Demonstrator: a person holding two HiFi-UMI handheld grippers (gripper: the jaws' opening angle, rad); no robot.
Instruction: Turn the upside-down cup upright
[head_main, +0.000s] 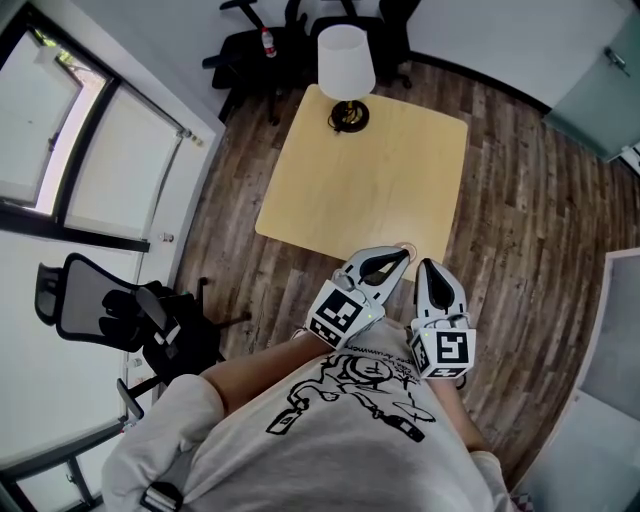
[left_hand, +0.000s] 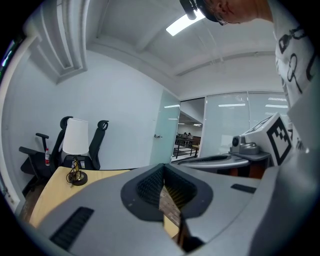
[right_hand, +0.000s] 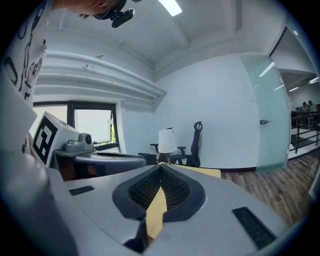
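I can make out no cup in any view. Both grippers are held close in front of the person's chest, just short of the near edge of a pale wooden table (head_main: 370, 170). My left gripper (head_main: 403, 254) is shut, its jaws meeting at the tips with nothing between them. My right gripper (head_main: 427, 266) is beside it, also shut and empty. In the left gripper view the closed left gripper (left_hand: 163, 168) points over the table (left_hand: 50, 192). In the right gripper view the closed right gripper (right_hand: 161, 168) points toward the table's far end.
A lamp (head_main: 346, 62) with a white shade and dark round base stands at the table's far edge, also seen as the lamp (left_hand: 76, 137) and the lamp (right_hand: 166, 141). Black office chairs (head_main: 265, 45) stand behind it; another chair (head_main: 110, 310) is at the left by the window. The floor is wood planks.
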